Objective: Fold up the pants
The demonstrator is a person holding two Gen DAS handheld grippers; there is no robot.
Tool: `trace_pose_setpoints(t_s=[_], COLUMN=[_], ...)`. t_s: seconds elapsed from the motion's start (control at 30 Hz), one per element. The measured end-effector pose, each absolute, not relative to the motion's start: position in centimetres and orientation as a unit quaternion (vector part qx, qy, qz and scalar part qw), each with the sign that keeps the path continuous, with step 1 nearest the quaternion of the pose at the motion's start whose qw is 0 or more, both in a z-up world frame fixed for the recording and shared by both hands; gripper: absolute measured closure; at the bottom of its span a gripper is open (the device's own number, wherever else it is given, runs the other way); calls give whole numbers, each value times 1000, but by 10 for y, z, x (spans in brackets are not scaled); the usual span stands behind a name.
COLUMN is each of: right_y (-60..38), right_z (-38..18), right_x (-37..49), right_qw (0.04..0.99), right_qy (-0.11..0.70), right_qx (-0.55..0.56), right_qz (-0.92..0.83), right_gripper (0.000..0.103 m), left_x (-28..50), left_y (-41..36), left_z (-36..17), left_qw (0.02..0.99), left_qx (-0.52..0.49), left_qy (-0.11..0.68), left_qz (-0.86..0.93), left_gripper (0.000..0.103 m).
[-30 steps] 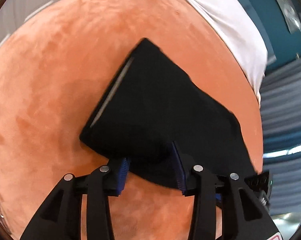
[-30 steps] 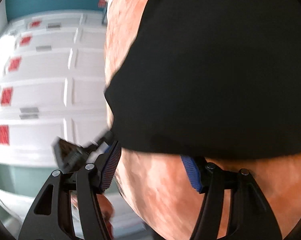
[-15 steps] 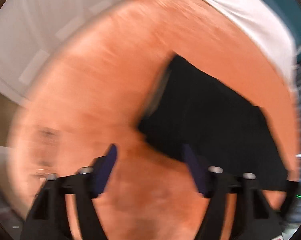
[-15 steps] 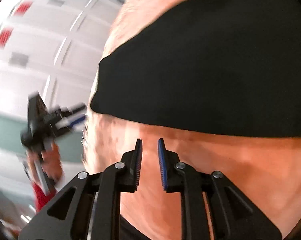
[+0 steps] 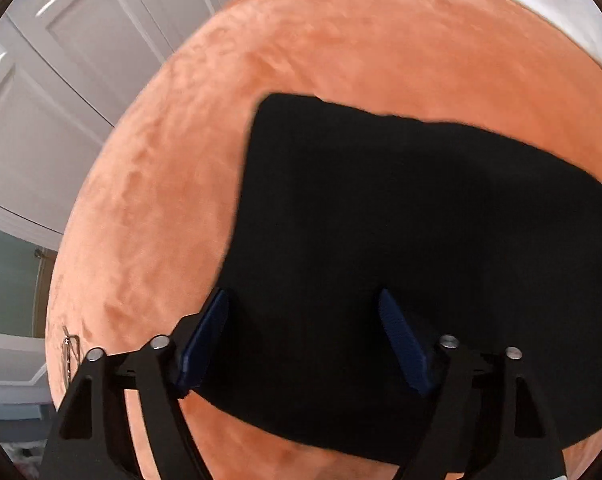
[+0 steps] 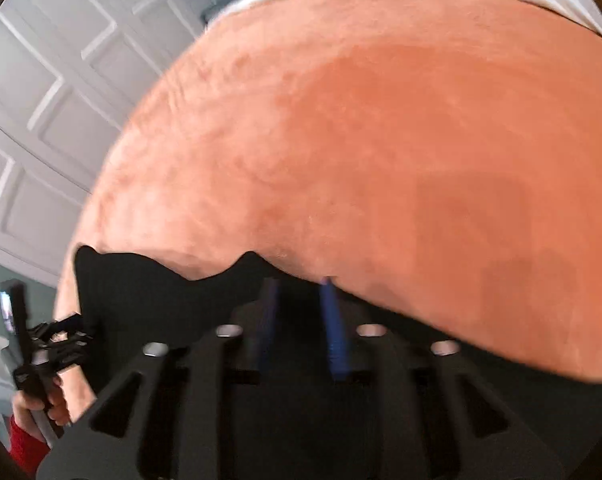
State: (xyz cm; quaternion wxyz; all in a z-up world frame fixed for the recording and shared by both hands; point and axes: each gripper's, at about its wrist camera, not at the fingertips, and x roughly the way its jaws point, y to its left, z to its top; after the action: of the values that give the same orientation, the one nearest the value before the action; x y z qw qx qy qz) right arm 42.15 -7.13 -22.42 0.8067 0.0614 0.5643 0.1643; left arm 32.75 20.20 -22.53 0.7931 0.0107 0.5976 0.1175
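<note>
Left tongs spread over black pants on the orange bed; right tongs pinch the pants' edge; no writing legible.

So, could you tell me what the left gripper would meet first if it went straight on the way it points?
Probably the black pants: the open left gripper straddles their near edge on the orange blanket. Its height above the cloth is unclear.

White panelled doors, teal wall, orange plush surface.
</note>
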Motion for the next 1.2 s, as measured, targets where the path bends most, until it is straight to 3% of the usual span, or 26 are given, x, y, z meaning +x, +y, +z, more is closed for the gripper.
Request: trace_pose_setpoints(t_s=[0.07, 0.1, 0.13, 0.23, 0.33, 0.47, 0.53, 0.63, 0.7, 0.8, 0.83, 0.93, 0.97, 1.03, 1.1, 1.17, 1.2], right_y=[-56, -54, -60, -84, -91, -73, -89, -104, -124, -197, -220, -324, -358, -418, -467, -510, -527], right_z=[-240, -245, -247, -226, -195, -237, -243, -212, -205, -227, -238, -224, -209, -198, -215, -223, -215], right_x=[422, 428, 441, 442, 392, 359, 359, 335, 308, 262, 262, 215, 193, 152, 122, 81, 57], right_qw=[814, 817, 823, 856, 857, 831, 834, 846, 852, 855, 851, 853, 862, 865, 842, 827, 830], right_qy=[551, 549, 546, 503, 468, 521, 512, 476, 463, 487, 500, 477, 462, 444, 469, 458, 427], right_qx=[-27, -29, -1, 57, 113, 35, 102, 170, 171, 137, 135, 210, 205, 222, 222, 278, 313], right_qz=[181, 175, 156, 109, 186, 190, 181, 170, 177, 114, 86, 21, -28, -76, -148, -171, -178], right_gripper=[92, 93, 102, 103, 103, 103, 103, 97, 99, 99, 103, 103, 96, 96, 89, 100, 98], left_x=[328, 328, 330, 334, 321, 315, 315, 309, 303, 288, 282, 266, 259, 246, 238, 227, 224], left_y=[205, 207, 209, 208, 218, 209, 207, 206, 202, 180, 170, 132, 117, 78, 47, 5, -8], left_z=[-226, -228, -231, -233, -228, -228, -225, -214, -197, -169, -162, -146, -140, -130, -127, -125, -126], left_qw=[792, 791, 790, 790, 795, 799, 797, 801, 810, 829, 833, 842, 845, 852, 854, 852, 851], left_qx=[10, 10, 10, 11, 36, 48, 41, 23, 22, 37, 42, 61, 65, 74, 75, 78, 82], left_qy=[599, 601, 602, 602, 593, 583, 584, 580, 568, 543, 537, 526, 523, 515, 515, 518, 519], left_qz=[115, 116, 118, 119, 123, 140, 147, 146, 143, 130, 125, 105, 94, 64, 35, 4, -6], left_gripper=[21, 16, 15, 14, 11, 8, 9, 18, 26, 26, 26, 24, 24, 24, 23, 23, 23])
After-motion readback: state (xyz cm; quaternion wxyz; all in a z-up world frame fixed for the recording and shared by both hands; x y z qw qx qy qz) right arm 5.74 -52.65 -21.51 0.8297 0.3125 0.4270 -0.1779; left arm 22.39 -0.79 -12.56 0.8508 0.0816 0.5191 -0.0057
